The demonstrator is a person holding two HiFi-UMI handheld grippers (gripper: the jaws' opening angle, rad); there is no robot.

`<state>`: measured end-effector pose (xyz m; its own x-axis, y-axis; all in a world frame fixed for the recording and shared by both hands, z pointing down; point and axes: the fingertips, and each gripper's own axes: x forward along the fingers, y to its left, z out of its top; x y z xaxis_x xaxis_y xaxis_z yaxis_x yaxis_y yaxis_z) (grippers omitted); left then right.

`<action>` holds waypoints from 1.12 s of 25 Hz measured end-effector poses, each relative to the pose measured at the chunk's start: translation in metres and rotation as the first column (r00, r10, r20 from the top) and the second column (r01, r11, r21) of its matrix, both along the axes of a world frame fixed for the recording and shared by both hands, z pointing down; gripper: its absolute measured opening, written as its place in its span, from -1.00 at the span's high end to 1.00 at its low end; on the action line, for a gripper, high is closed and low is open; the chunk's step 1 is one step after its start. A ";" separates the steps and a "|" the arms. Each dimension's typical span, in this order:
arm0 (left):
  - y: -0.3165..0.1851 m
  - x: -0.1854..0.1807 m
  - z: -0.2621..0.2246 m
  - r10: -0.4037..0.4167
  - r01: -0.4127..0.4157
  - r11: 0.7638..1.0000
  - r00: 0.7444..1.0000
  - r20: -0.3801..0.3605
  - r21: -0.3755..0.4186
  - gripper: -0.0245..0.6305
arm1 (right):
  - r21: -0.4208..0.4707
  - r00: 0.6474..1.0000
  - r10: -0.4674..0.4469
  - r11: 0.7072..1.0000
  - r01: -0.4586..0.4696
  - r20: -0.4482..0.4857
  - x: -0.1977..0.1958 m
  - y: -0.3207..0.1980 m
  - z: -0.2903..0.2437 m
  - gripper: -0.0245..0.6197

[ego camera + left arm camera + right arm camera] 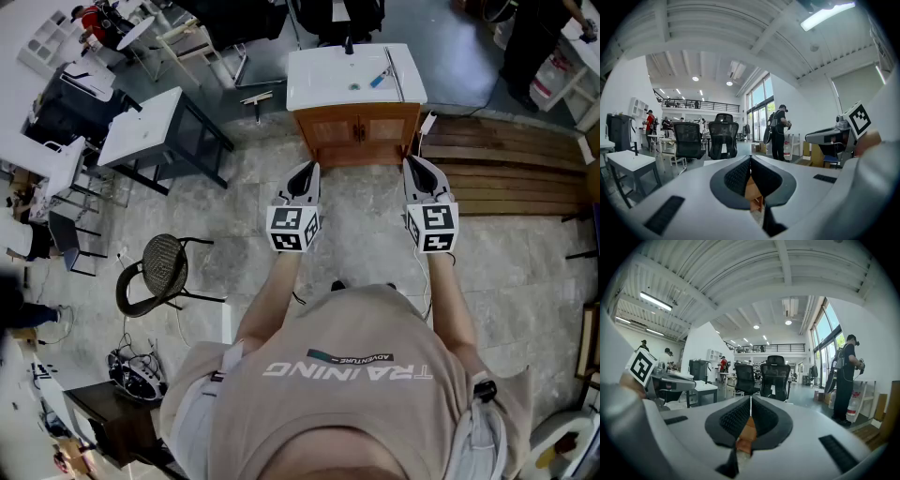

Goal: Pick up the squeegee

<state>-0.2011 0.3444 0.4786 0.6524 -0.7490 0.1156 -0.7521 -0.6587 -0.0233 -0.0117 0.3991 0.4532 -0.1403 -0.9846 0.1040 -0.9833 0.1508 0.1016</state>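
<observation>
Left gripper (750, 160): jaws pressed together with nothing between the pads, held about level and aimed at the cabinet front.
Right gripper (750, 401): also closed and empty, beside the left one with a gap between them.
Ground ahead: pale tile floor (361, 202); both gripper tips stop just short of the wooden cabinet (356, 131) and do not touch it.
Cabinet top: a white basin (319, 89) with a dark faucet (349, 43) at its far edge.
Squeegee (395, 75): judged to be the long thin bar with a blue handle, lying on the right part of the basin top close to its right rim. It is too small to make out the handle's shape.
Step in hand: the approach; no grasp has begun.
Better placed: the right gripper, since it sits on the squeegee's side.
Doing it well: spread the jaws before closing in, rise above the basin rim, and come down on the blue handle rather than the thin blade. Set the pads across the handle's narrow width, clamp firmly, then lift straight up.
Watch for: the bar lies by the rim, so a nudge from shut jaws could slide it off.
</observation>
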 end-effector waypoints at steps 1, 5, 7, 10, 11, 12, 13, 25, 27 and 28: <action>0.000 -0.003 -0.001 -0.006 0.006 1.000 1.000 -0.008 -0.004 0.89 | -0.004 1.000 -0.004 1.000 0.004 0.000 -0.003 0.000 0.001 0.81; -0.002 -0.014 -0.003 -0.022 0.022 1.000 1.000 -0.021 -0.006 0.89 | -0.009 1.000 -0.014 1.000 0.014 -0.003 -0.011 -0.003 0.003 0.81; -0.005 -0.020 -0.002 -0.021 0.021 1.000 1.000 -0.017 -0.008 0.89 | -0.012 1.000 -0.013 1.000 0.013 -0.005 -0.017 -0.007 0.005 0.81; -0.007 -0.032 0.004 -0.010 0.010 1.000 1.000 -0.013 -0.021 0.89 | -0.017 1.000 -0.003 1.000 0.003 -0.002 -0.028 -0.011 0.007 0.81; -0.008 -0.036 0.006 -0.007 0.006 1.000 1.000 -0.014 -0.026 0.89 | -0.018 1.000 0.000 1.000 0.000 -0.002 -0.033 -0.012 0.007 0.81; -0.009 -0.039 0.008 -0.002 0.002 1.000 1.000 -0.013 -0.031 0.89 | -0.019 1.000 0.002 1.000 -0.002 -0.001 -0.037 -0.012 0.008 0.81; -0.010 -0.042 0.009 0.003 -0.004 0.999 1.000 -0.010 -0.034 0.89 | -0.019 1.000 0.005 1.000 -0.005 0.002 -0.039 -0.013 0.008 0.81; -0.030 -0.046 0.022 0.070 -0.070 0.997 0.997 0.019 -0.032 0.89 | -0.026 0.995 0.102 0.994 -0.102 0.000 -0.045 -0.015 0.013 0.81; -0.031 -0.045 0.028 0.073 -0.072 0.996 0.997 0.020 -0.047 0.89 | -0.033 0.994 0.109 0.994 -0.109 0.000 -0.045 -0.015 0.016 0.81; -0.030 -0.043 0.032 0.077 -0.076 0.996 0.997 0.021 -0.054 0.89 | -0.039 0.994 0.110 0.993 -0.110 0.001 -0.044 -0.015 0.019 0.81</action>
